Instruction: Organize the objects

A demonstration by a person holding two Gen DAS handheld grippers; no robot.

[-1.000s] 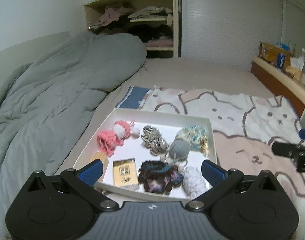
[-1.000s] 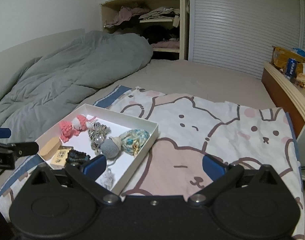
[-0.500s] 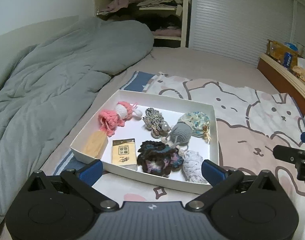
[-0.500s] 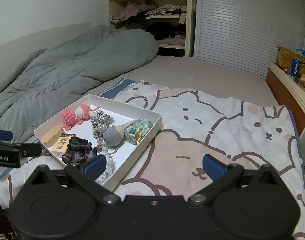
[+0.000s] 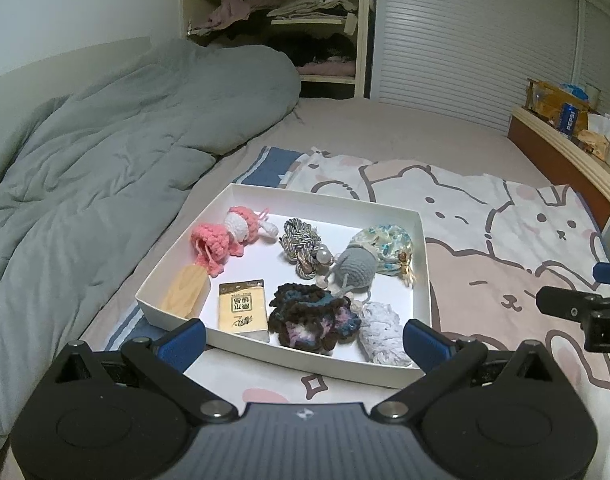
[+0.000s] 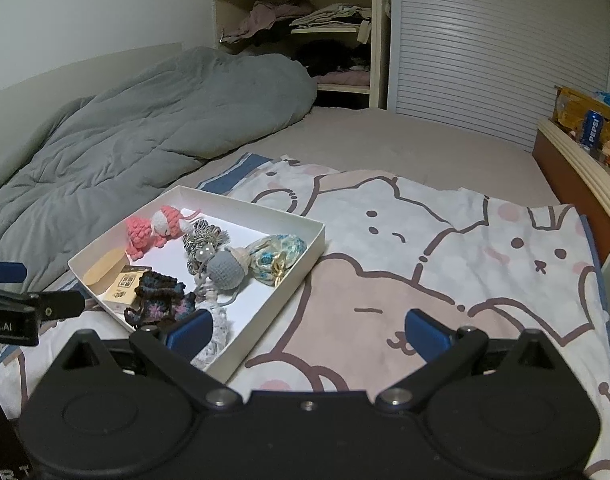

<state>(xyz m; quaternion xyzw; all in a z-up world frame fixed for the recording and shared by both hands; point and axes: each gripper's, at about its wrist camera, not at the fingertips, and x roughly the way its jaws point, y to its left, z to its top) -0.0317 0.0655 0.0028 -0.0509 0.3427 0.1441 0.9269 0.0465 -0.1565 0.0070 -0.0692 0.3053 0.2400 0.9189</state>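
**Both tools spread and empty above a tray of soft trinkets**

Both tools are seen spread wide with nothing pinched: the left tool [image 5: 303,336] is held over the near edge of the white tray [image 5: 422,264], and the right tool [image 6: 308,332] over the cartoon-print blanket [image 6: 445,264] to the tray's right. The tray rests on the bed, partly on that blanket, with the grey duvet [image 5: 105,152] bunched to the left.

Everything to be organized lies inside the tray. At the far left a pink crochet doll [image 5: 221,238] is found, with a wooden block [image 5: 185,292] near it and a tan packet [image 5: 241,308] just beside that. A dark crochet piece [image 5: 311,316] and a white knitted bundle [image 5: 381,334] lie along the near wall. Toward the middle and far right sit a twisted cord knot [image 5: 301,246], a grey crochet ball [image 5: 355,268] and a floral pouch [image 5: 387,246], the last two touching.

The yarn pieces are judged light, soft and compressible; they are best pinched through the bulk of the body, since loose strings would likely slip or snag. The block is judged stiff and smooth, so its long flat sides should be clamped. The packet lies flat and is probably best taken by an edge.
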